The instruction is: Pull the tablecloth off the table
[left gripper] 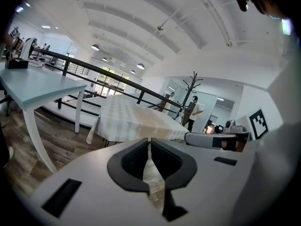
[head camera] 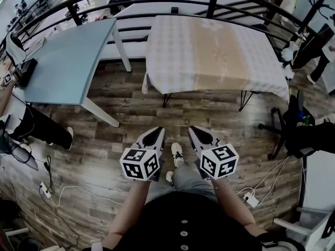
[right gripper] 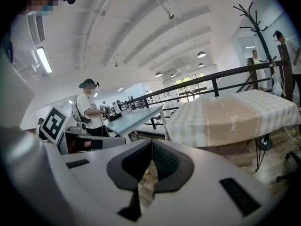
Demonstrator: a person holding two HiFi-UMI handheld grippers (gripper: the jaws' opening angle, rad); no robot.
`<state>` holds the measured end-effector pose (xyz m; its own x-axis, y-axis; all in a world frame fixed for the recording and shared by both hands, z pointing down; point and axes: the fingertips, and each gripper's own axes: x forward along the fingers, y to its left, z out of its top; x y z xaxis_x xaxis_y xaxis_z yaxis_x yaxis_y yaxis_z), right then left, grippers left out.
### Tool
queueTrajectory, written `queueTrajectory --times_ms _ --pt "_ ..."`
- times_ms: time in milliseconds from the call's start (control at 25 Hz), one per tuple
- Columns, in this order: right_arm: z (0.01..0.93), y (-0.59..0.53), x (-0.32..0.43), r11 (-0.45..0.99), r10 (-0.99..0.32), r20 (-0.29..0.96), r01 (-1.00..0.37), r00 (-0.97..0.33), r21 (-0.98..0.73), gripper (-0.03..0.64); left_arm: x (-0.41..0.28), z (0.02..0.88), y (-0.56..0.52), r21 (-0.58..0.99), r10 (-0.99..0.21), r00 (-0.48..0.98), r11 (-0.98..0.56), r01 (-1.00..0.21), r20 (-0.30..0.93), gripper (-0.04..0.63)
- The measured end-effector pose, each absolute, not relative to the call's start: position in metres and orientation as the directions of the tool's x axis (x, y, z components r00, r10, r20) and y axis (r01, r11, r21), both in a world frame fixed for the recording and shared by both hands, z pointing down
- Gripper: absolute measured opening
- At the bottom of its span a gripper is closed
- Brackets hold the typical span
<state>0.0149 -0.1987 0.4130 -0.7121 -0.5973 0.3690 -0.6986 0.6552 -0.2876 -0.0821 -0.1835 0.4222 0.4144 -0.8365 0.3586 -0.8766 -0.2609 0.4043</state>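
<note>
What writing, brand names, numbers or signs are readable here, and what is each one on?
Tablecloth: a line of script along its beige band, too blurred to read.
Marker cubes on the left gripper and right gripper: black-and-white square patterns, no words.
No other text is readable.

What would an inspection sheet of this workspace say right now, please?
Surface: table fully draped; only its dark legs show.
Job's things: tablecloth lies flat, not gripped.
Clutter: dark device on the blue table.
Grippers: left tongs and right tongs both shut, empty, short of the table.
Cables: white cable and power strip on the wooden floor.
Surroundings: black railing, coat stand, standing person.
</note>
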Motion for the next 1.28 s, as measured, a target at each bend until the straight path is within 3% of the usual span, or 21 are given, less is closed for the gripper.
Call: queueTrajectory --times_ms 480,1120,1200,1280 --pt "0.440 -0.295 -0.008 0.661 -0.539 0.426 -0.678 -0.727 -0.322 0.028 -0.083 0.448 -0.269 0.459 -0.781 0.471 -0.269 -0.846 0.410 0.018" --pt "0.505 -0.388 -0.023 0.633 -0.446 0.529 -0.672 -0.722 -0.384 0.028 -0.125 0.526 -0.365 0.505 -0.758 0.371 -0.064 -0.861 0.537 0.022" --pt "0.514 -0.393 -0.025 0.637 -0.425 0.542 -0.665 -0.725 -0.390 0.028 -0.129 0.540 -0.371 0.517 -0.745 0.359 -0.023 -0.856 0.562 0.099" --pt "0.522 -0.397 -0.025 0.628 -0.413 0.552 -0.665 -0.725 -0.404 0.028 -0.136 0.555 -0.376 0.524 -0.734 0.339 0.027 -0.851 0.589 0.114"
